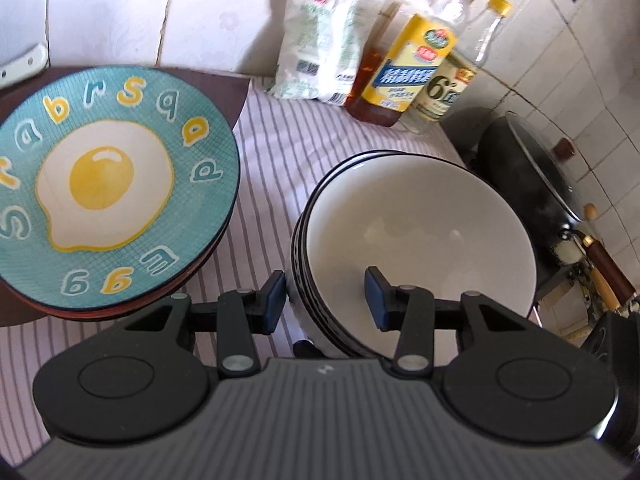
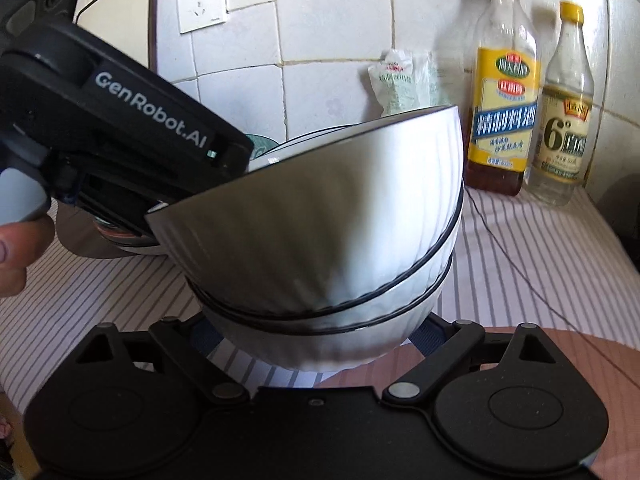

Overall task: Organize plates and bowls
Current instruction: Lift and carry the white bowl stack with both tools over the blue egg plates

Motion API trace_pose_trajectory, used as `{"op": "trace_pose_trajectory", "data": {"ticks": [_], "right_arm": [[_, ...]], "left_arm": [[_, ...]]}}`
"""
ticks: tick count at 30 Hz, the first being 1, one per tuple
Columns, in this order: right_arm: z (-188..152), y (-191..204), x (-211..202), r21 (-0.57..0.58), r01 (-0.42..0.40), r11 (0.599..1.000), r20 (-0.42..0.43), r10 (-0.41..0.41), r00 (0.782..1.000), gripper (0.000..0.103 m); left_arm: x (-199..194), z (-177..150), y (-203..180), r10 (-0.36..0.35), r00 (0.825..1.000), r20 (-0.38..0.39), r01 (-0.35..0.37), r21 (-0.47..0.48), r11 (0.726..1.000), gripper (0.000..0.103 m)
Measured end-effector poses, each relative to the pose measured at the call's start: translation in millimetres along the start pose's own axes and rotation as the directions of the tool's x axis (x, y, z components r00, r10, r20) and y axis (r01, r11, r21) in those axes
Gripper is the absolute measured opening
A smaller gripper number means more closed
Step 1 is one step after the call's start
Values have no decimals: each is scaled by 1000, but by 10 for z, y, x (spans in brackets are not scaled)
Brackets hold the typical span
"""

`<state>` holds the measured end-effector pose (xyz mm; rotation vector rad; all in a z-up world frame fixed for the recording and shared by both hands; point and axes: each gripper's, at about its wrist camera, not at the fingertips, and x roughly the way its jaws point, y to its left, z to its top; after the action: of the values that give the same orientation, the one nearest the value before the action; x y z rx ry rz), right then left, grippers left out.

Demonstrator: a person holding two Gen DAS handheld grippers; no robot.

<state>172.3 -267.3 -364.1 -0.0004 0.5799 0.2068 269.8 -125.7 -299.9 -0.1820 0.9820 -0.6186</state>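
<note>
Left gripper, fingers apart, straddles the near rim of the top bowl, which sits tilted in the bowl stack on the striped cloth; right gripper, spread open, brackets the stack's base, plates to the left.

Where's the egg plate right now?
In the left wrist view the egg plate sits on top of a plate stack at the left, on a dark mat, just left of the stacked white bowls and the left gripper.
</note>
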Motion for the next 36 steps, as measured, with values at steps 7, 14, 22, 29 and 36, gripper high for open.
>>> {"op": "trace_pose_trajectory", "data": {"ticks": [7,14,22,29,36], "right_arm": [[133,113,-234,-34,2,999,53,0,999,96],[362,297,-377,-81,-29,996,90,37,995,96],[693,587,-269,-130,-85,988,131,102,986,96],[856,843,-7,-158,-125,979,136,147,980,96],[950,968,251,-184,-146,972,109,168,980,96]], "left_arm": [[-387,7,-57,-16,999,34,15,37,999,41],[-803,155,43,-14,999,46,12,26,1000,41],[-1196,334,232,59,995,86,-66,81,995,41],[-1334,448,566,110,988,106,-117,62,991,41],[-1252,591,945,112,992,66,-112,-2,994,41]]}}
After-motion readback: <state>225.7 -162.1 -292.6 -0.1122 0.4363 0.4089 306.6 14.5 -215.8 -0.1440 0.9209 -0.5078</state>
